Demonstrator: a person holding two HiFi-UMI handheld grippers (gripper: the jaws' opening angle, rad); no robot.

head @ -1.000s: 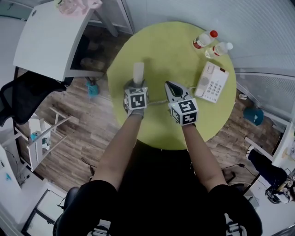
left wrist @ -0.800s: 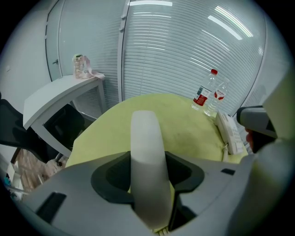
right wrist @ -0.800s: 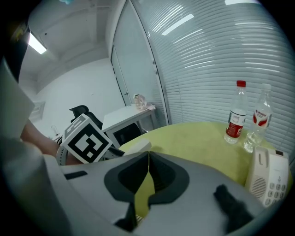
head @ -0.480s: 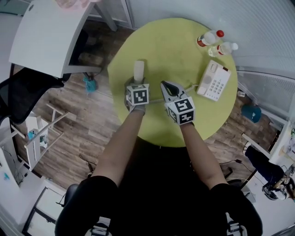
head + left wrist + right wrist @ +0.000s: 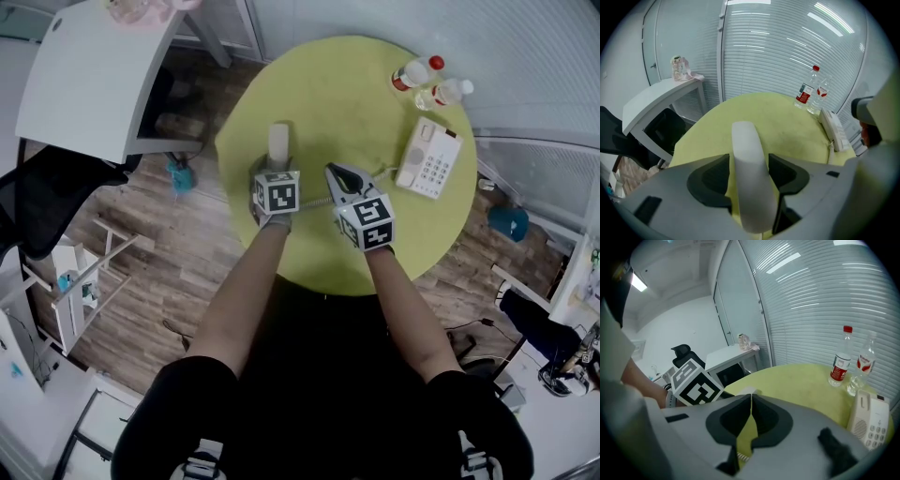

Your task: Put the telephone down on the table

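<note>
Table (image 5: 328, 103), bottles (image 5: 416, 72), phone base (image 5: 428, 157), left fingers (image 5: 705, 183) just opening round handset (image 5: 749, 173) (right fingers (image 5: 726, 420) clenched)

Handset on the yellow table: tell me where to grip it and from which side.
Pinch the handset across its slim middle, from above, one jaw on each long side: it lies flat on the table, lengthwise away from you.

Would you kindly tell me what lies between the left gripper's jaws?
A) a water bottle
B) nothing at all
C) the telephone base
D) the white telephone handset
D: the white telephone handset lies between the jaws of the left gripper, which have just been opening and stand slightly clear of its sides.
</note>
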